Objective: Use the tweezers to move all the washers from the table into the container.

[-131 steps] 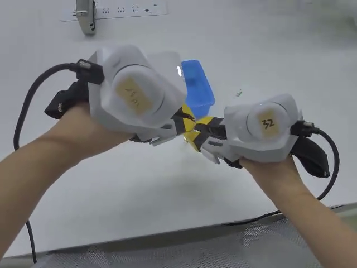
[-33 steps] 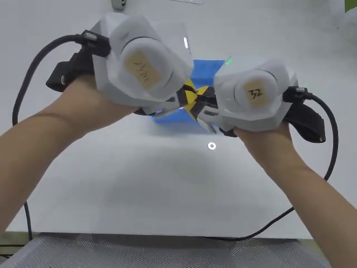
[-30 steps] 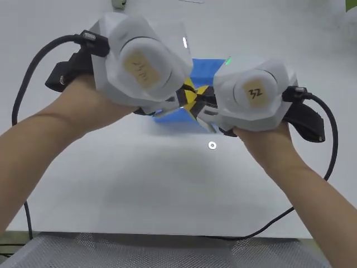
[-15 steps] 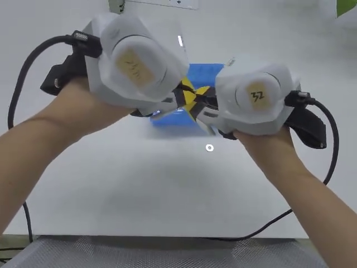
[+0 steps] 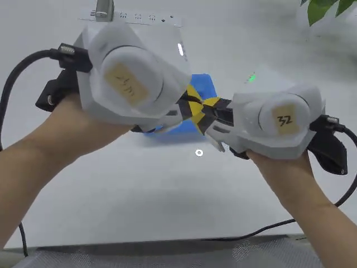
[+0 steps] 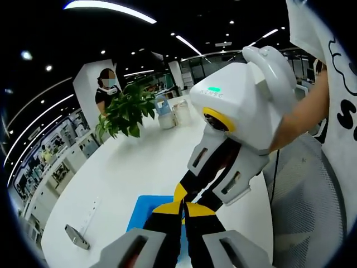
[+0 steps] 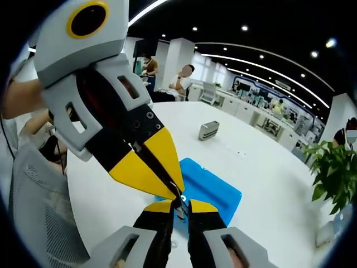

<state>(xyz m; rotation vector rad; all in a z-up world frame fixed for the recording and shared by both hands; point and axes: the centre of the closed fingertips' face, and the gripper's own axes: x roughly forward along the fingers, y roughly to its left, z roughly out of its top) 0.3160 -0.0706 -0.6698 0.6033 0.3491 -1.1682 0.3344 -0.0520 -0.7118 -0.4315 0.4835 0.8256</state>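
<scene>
A small metal washer (image 5: 199, 152) lies on the white table (image 5: 139, 190), just in front of the blue container (image 5: 203, 87). Above it my two grippers meet tip to tip. The left gripper (image 5: 195, 108) comes in from the left, the right gripper (image 5: 208, 111) from the right. Thin dark tweezers (image 7: 159, 167) run along the gap between the left gripper's yellow jaws and end between the right gripper's (image 7: 179, 206) nearly shut tips. In the left gripper view my own left gripper (image 6: 181, 207) touches the right one's tips over the container (image 6: 146, 211). The tweezers' points are hidden.
A white power strip (image 5: 134, 17) lies at the table's far edge, and green plant leaves (image 5: 329, 10) hang at the top right. Black cables (image 5: 22, 72) trail from both grippers. A grey mesh chair edge (image 5: 167, 254) runs along the near side.
The head camera has shifted. The right gripper has drawn a little to the right, so the yellow jaws show between the two bodies. The washer stays on the table.
</scene>
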